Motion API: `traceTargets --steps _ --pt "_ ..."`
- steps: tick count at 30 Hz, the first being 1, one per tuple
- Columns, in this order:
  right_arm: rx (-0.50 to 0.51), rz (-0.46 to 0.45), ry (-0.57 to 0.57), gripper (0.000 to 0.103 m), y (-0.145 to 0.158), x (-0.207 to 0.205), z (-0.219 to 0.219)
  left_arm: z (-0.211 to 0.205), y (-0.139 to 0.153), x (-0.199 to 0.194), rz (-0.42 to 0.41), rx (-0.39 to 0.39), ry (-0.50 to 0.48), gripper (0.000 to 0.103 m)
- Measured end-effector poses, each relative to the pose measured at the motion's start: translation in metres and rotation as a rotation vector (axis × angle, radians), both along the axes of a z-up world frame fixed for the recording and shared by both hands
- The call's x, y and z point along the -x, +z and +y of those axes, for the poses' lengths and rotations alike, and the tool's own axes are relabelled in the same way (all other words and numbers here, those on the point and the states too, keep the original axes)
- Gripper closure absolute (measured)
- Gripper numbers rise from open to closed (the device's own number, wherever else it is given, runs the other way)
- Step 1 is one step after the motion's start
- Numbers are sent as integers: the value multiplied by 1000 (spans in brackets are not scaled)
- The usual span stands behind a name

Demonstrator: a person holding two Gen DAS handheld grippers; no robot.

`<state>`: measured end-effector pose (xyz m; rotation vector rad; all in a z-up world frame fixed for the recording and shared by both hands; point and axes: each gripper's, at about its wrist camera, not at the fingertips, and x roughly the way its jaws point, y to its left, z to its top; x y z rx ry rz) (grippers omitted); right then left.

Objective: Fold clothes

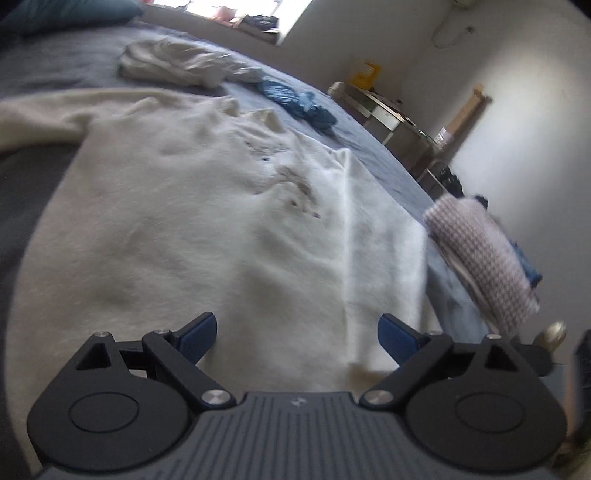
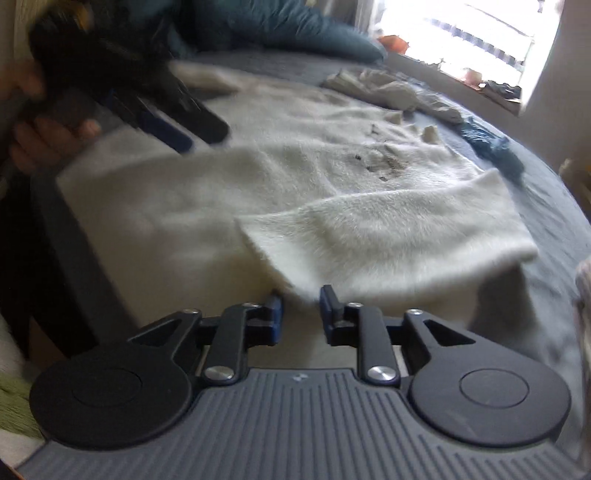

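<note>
A white fuzzy sweater [image 1: 184,203] lies spread flat on the bed, with dark marks near its chest. In the right wrist view the sweater [image 2: 332,147] has one side folded over onto its body, and this flap [image 2: 388,236] reaches my right gripper [image 2: 299,306]. The jaws there stand a little apart and the flap's corner sits at the gap, not pinched. My left gripper [image 1: 297,328] hovers wide open over the sweater's lower part with nothing between its fingers. The left gripper [image 2: 184,133] also shows blurred at upper left, held by a hand [image 2: 44,136].
A crumpled cream garment [image 1: 177,64] and a blue one [image 1: 299,101] lie farther up the grey-blue bed [image 1: 55,66]. A folded houndstooth stack [image 1: 484,254] sits at the bed's right edge. A teal pillow [image 2: 295,29] lies by the window; a metal stand [image 1: 388,114] stands against the wall.
</note>
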<state>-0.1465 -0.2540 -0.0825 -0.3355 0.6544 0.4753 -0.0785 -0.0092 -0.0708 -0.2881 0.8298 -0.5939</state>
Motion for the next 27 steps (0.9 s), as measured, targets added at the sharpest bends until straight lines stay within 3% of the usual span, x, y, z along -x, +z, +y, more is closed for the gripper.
traceTargets --steps 4,6,11,13,17,19,22,27 --pt "-278 -38 -160 58 21 35 -32 -24 2 3 -19 7 -62 12" --pt "-416 -41 -284 53 22 40 -52 -39 0 5 -17 -2 -82 21" --pt "-787 112 -418 51 4 11 -100 -77 -7 0 -42 -94 -113 42" --pt "-882 171 -437 51 -6 -1 -109 -91 -10 -3 -59 -147 -116 50" --pt "-935 253 -456 51 -25 -17 -109 -102 -14 -11 -74 -190 -126 64" --pt "-942 287 -462 52 -33 -22 -107 -105 -16 -17 -63 -190 -130 65" --pt "-963 329 -477 53 -45 -28 -105 -105 -18 -26 -37 -166 -127 66" --pt "-941 317 -488 59 -46 -36 -101 -103 -24 -40 2 -100 -119 71"
